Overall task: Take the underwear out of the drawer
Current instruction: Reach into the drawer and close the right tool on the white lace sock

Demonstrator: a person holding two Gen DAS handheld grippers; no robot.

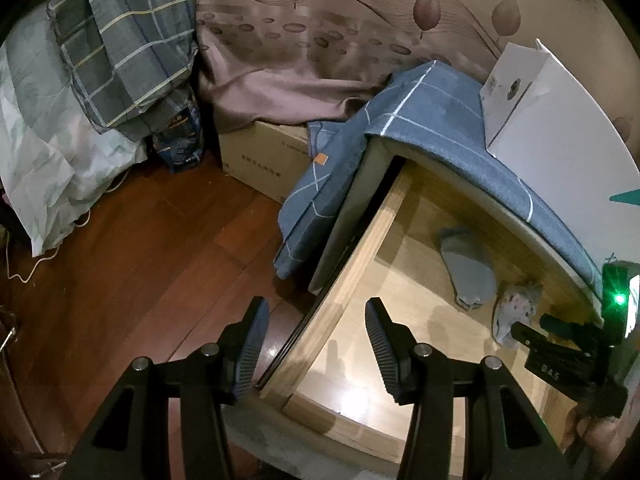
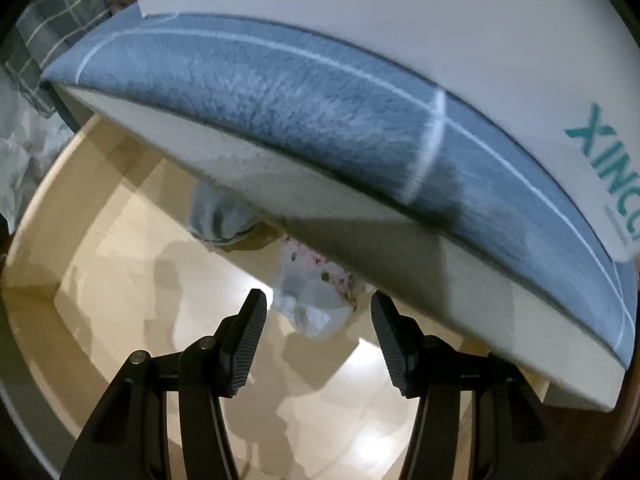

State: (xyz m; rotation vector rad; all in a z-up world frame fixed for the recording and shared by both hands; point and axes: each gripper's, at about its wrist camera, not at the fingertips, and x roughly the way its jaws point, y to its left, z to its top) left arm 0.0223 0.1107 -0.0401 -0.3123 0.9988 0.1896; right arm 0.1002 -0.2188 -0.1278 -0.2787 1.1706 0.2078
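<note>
The fingers [image 2: 252, 344] of the right gripper [image 2: 318, 344] stand apart with nothing pressed between the ribbed pads. No fabric touches either pad. The jaws are released.

The landmark for all positions is the open drawer [image 1: 352, 276], a light wooden box pulled out from under a cabinet top.

The underwear [image 2: 316, 300] is a small white bundle with a floral print. It lies on the drawer floor, at the back, partly under the front edge of the cabinet top. In the right wrist view it sits just beyond the gap between the right fingertips, apart from both. In the left wrist view the same bundle [image 1: 514, 312] lies at the far right of the drawer, with a tip of the right gripper [image 1: 532, 330] just beside it; contact cannot be determined.

A grey sock [image 1: 468, 272] lies on the drawer floor, just left of the underwear and further toward the drawer's left wall.

The left gripper [image 1: 316, 344] hovers over the front left corner of the drawer. Its jaws are also released and hold nothing. One finger is over the wooden floor [image 1: 140, 248] outside the drawer; the other is over the drawer interior.

A blue checked cloth [image 1: 432, 128] covers the cabinet top above the drawer and hangs down its left side. A white box [image 1: 552, 120] stands on the cloth. A cardboard box [image 1: 264, 156] sits on the floor beyond the drawer's left side.
</note>
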